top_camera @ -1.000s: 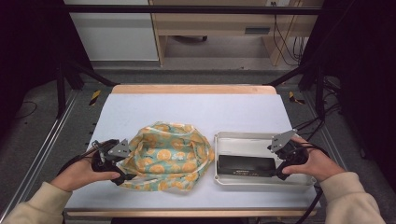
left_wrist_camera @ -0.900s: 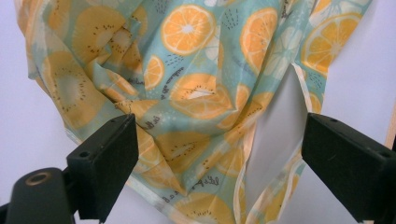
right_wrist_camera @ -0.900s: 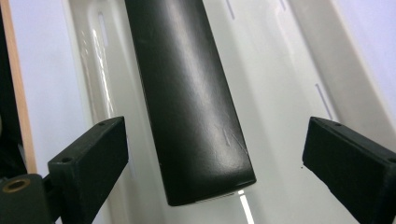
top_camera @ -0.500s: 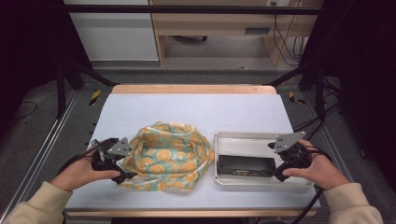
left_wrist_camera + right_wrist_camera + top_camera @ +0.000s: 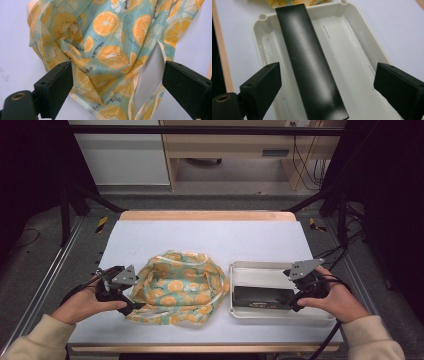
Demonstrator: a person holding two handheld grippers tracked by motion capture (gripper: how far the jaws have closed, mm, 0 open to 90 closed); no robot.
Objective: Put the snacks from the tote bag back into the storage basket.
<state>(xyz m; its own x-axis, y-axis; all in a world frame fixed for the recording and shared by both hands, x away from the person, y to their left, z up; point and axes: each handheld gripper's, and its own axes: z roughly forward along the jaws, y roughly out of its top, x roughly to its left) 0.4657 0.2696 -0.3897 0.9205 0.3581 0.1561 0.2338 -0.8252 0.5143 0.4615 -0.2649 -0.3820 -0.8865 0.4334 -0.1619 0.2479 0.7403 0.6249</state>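
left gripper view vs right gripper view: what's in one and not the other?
Left gripper view alone: the crumpled orange-print cloth up close, its folds and a lower edge lying between the left gripper with jaws open. Right gripper view alone: the white tray with slotted floor and the long black box lying in it, framed by the open right gripper. Shared: the pale table surface, and a strip of the cloth at the right view's top edge.

Both grippers' jaws wide apart
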